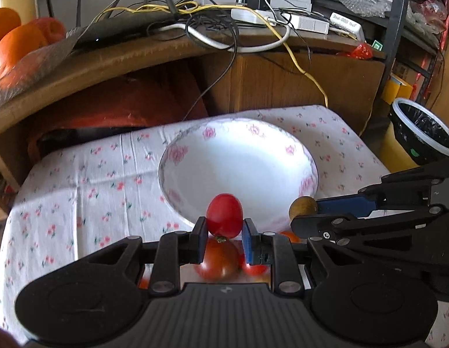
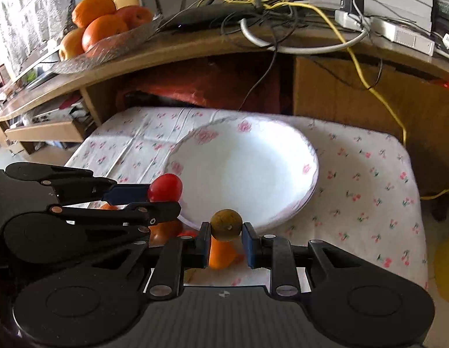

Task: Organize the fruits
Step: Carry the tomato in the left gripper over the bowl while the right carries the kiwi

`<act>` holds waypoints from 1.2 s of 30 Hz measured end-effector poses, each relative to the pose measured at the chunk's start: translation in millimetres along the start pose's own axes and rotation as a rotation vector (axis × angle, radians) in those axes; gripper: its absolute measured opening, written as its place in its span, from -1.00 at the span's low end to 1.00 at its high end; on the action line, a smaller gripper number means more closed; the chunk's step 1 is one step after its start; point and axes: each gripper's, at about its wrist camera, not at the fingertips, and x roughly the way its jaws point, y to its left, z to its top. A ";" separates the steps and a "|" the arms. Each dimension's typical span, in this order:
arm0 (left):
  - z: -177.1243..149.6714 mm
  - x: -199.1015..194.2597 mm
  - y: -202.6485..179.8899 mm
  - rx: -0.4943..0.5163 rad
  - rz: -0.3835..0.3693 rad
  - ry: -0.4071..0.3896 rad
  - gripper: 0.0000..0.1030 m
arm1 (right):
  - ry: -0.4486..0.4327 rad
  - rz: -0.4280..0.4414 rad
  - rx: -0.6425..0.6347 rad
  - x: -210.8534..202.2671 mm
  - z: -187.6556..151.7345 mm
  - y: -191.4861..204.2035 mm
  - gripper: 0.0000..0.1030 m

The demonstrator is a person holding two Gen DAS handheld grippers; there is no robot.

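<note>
While each tongs grips one fruit, one plate [image 1: 282,145] waits

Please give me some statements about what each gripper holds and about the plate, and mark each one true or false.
1. The left gripper holds a red tomato. True.
2. The right gripper is open and holds nothing. False: its fingers are closed on a small brown fruit.
3. The plate already holds several fruits. False: no fruit lies in it.
4. More tomatoes lie on the cloth below the left gripper. True.
5. Both grippers are at the near edge of the plate. True.
</note>
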 end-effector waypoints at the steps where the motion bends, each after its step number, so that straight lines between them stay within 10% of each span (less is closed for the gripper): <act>1: 2.2 2.4 -0.2 0.002 0.000 -0.001 -0.38 | -0.001 -0.003 0.001 1.5 1.6 -1.5 -0.57; 36: 13.4 51.2 12.4 0.006 0.033 0.035 -0.39 | 0.042 -0.027 -0.042 58.5 18.6 -21.9 -0.55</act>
